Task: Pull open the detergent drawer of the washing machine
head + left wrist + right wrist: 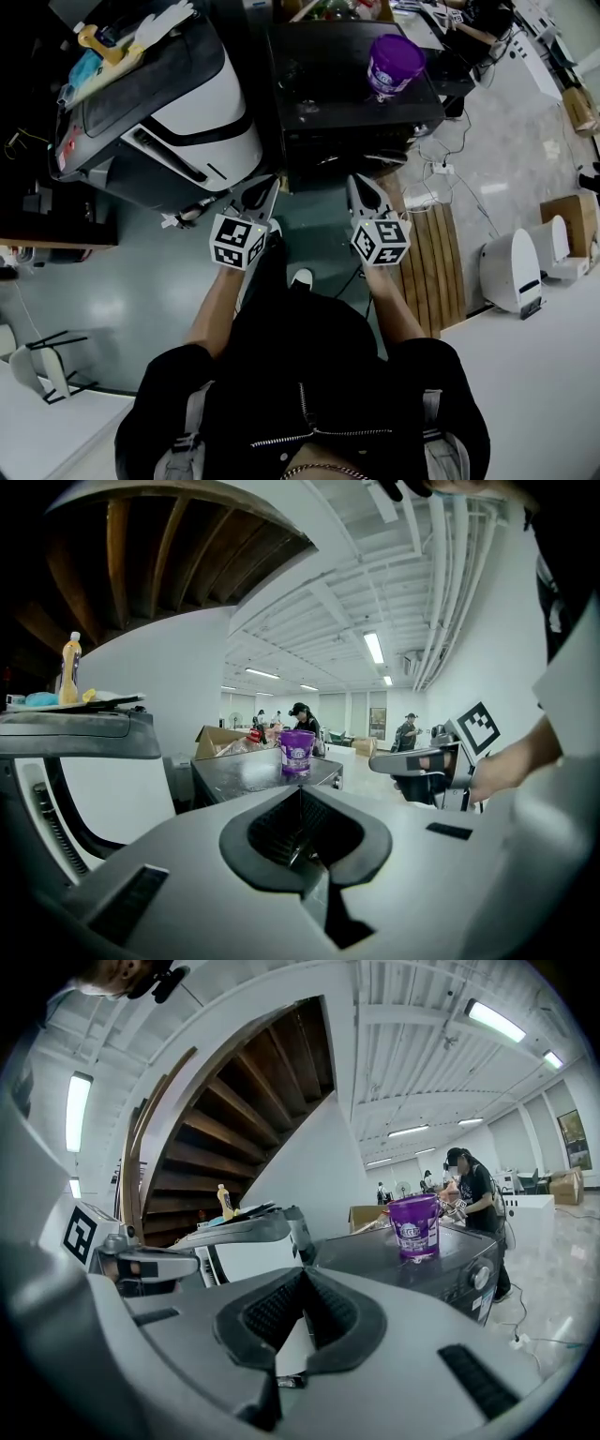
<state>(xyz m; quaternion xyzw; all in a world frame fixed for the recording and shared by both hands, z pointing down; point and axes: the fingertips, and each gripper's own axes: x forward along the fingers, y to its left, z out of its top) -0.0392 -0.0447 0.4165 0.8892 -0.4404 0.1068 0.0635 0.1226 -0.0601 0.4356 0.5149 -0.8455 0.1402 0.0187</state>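
In front of the washing machine (319,89), the left claw (300,795) is closed tip to tip with nothing in it, and the right claw (303,1277) beside it is likewise pressed together and empty. Both point roughly level toward the machine's front, and neither touches it. The machine is dark, its front panel facing the person and running side to side; a round knob (481,1277) sits on that panel. The detergent drawer itself cannot be picked out in any view, so its direction cannot be told. On top of the machine stands a purple tub (394,64). Just left of the machine is a white and grey appliance (202,108) with a yellow bottle (94,42) on its lid. To the machine's right, on the floor, lies a wooden pallet (439,267).
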